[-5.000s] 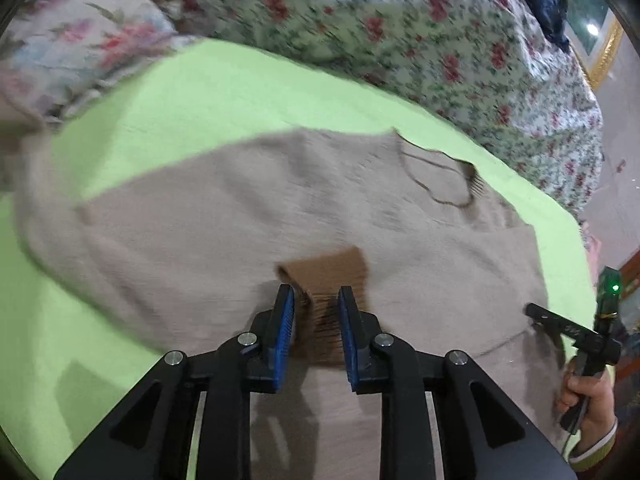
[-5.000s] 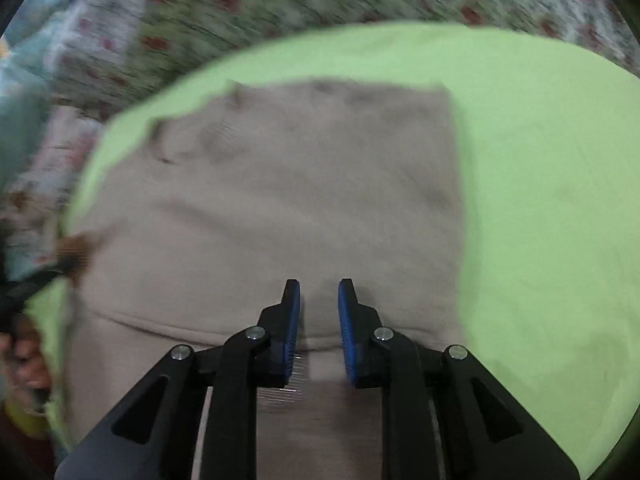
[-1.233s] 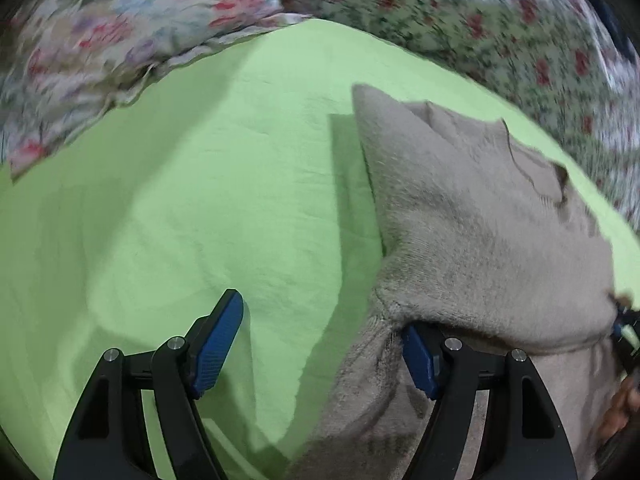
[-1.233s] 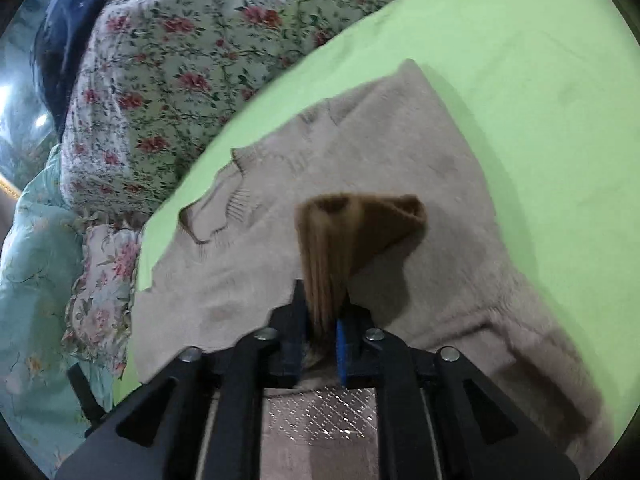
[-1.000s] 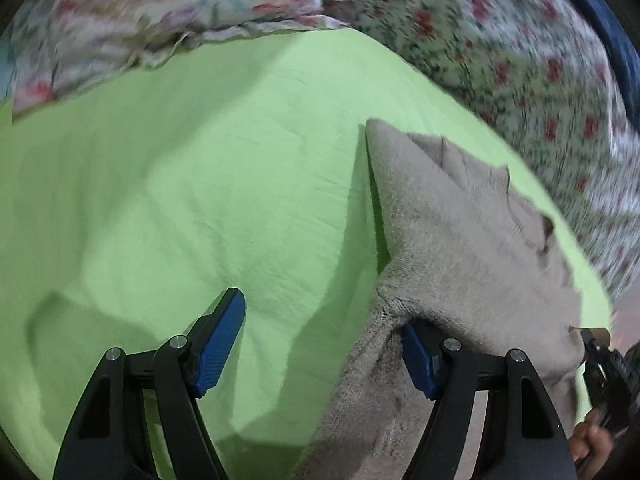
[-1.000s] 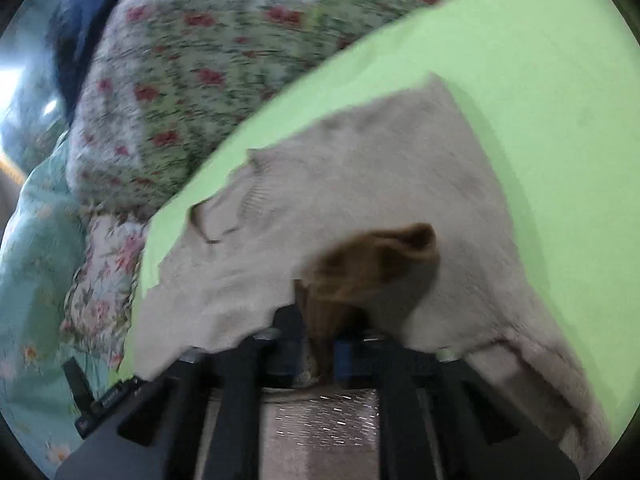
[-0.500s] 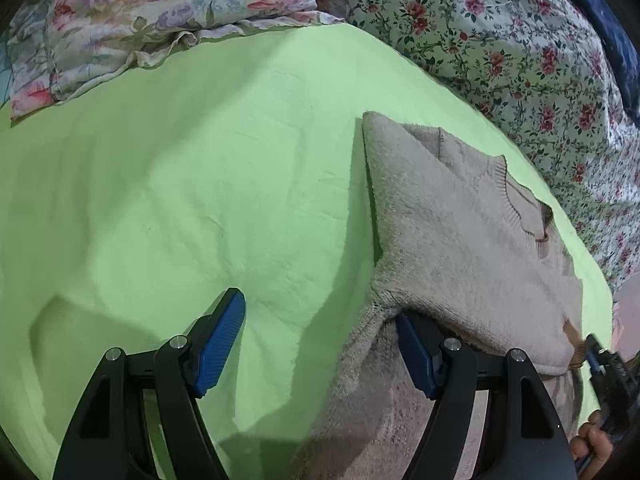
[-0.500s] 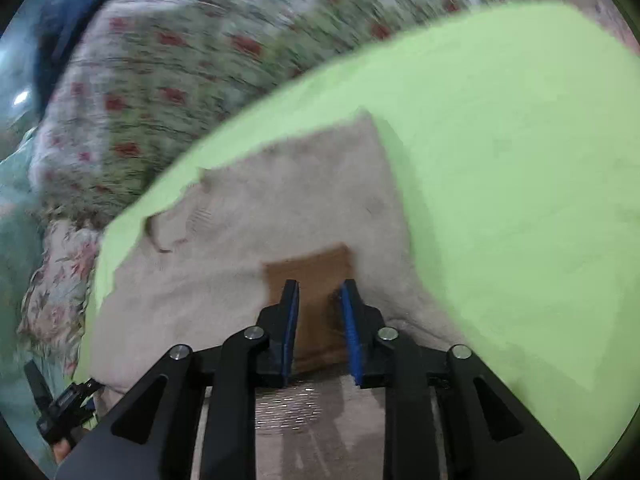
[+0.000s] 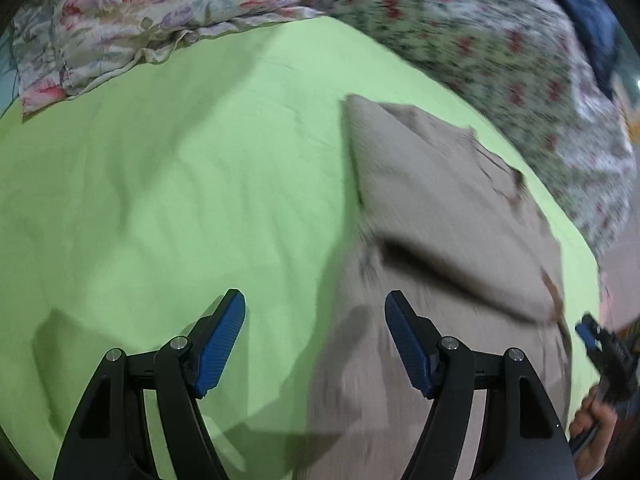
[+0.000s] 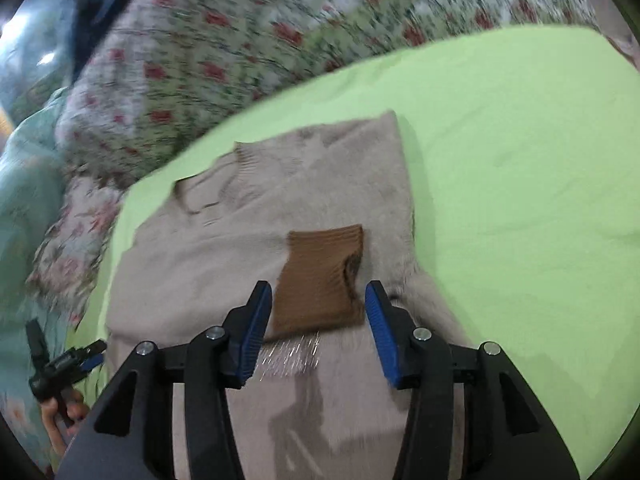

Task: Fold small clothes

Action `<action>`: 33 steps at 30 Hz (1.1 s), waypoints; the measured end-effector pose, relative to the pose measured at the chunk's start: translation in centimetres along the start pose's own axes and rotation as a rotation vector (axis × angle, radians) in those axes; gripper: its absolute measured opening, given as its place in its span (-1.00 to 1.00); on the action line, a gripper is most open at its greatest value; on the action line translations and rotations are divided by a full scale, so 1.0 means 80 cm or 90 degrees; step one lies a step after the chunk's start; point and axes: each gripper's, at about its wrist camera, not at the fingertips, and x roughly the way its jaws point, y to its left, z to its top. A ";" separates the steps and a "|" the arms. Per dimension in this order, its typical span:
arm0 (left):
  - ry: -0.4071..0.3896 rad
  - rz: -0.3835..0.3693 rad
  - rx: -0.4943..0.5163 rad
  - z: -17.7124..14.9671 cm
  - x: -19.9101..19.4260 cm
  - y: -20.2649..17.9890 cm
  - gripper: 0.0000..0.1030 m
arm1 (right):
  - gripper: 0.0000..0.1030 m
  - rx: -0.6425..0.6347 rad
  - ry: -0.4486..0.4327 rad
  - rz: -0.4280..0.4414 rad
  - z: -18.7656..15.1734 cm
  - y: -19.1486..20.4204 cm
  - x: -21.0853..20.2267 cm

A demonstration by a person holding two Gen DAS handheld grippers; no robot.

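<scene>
A beige knit sweater (image 10: 280,208) lies on the green sheet (image 10: 520,160), both sleeves folded across its body. The brown ribbed cuff (image 10: 320,276) of one sleeve lies flat on top, just ahead of my right gripper (image 10: 316,320), which is open with the cuff between its blue pads, not held. In the left wrist view the sweater (image 9: 440,208) lies to the right. My left gripper (image 9: 314,340) is open and empty over the sweater's left edge and the sheet (image 9: 160,180). The right gripper (image 9: 604,352) shows at the far right edge.
Floral pillows and a quilt (image 9: 480,32) border the sheet at the back. A floral pillow (image 9: 140,20) lies at the back left. In the right wrist view the left gripper (image 10: 64,364) and the hand holding it show at the lower left, with floral bedding (image 10: 200,60) behind.
My right gripper has opened and let the brown cuff drop flat onto the sweater. My left gripper has drawn back from the sweater's edge and stays open.
</scene>
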 end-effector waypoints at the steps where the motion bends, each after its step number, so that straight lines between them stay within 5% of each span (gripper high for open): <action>1: 0.002 -0.012 0.015 -0.011 -0.011 0.000 0.42 | 0.01 -0.006 0.001 0.001 -0.007 -0.001 -0.012; 14: 0.082 -0.113 0.087 -0.189 -0.083 0.009 0.50 | 0.09 -0.028 0.034 0.074 -0.145 -0.041 -0.141; 25: 0.148 -0.293 0.087 -0.294 -0.109 0.002 0.49 | 0.15 0.014 0.131 0.156 -0.233 -0.111 -0.208; 33: 0.187 -0.335 0.131 -0.316 -0.094 -0.012 -0.01 | 0.15 -0.039 0.189 0.277 -0.268 -0.082 -0.180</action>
